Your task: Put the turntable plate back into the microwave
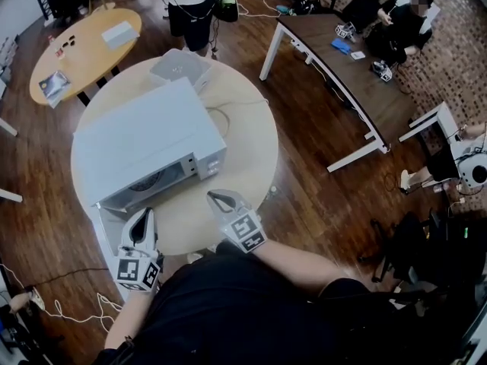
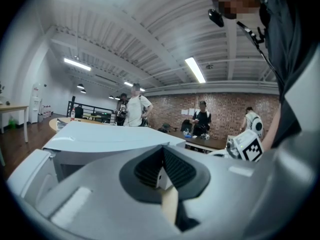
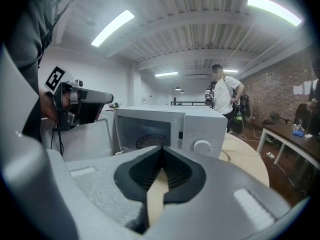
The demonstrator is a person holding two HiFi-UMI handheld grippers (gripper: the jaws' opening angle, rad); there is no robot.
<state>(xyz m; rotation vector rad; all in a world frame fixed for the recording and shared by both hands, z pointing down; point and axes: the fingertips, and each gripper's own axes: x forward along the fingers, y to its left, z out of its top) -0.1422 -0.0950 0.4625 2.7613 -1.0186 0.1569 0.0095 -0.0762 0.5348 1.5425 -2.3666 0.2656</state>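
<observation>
The place is an open-plan office or lab workspace, with a brick wall [image 1: 456,52], a wooden floor [image 1: 304,158] trailing cables [image 1: 76,316], ceiling strip lights [image 3: 112,28], a long dark tabletop [image 1: 358,82] where a seated person [image 1: 403,25] works, and round pale tabletops [image 1: 251,150].

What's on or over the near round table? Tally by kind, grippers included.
Microwave: 1
Plate, inside the microwave: 1
Grey square item: 1
Cable: 1
Grippers: 2 (left gripper, right gripper, jaws shut on both)
Total: 6
</observation>
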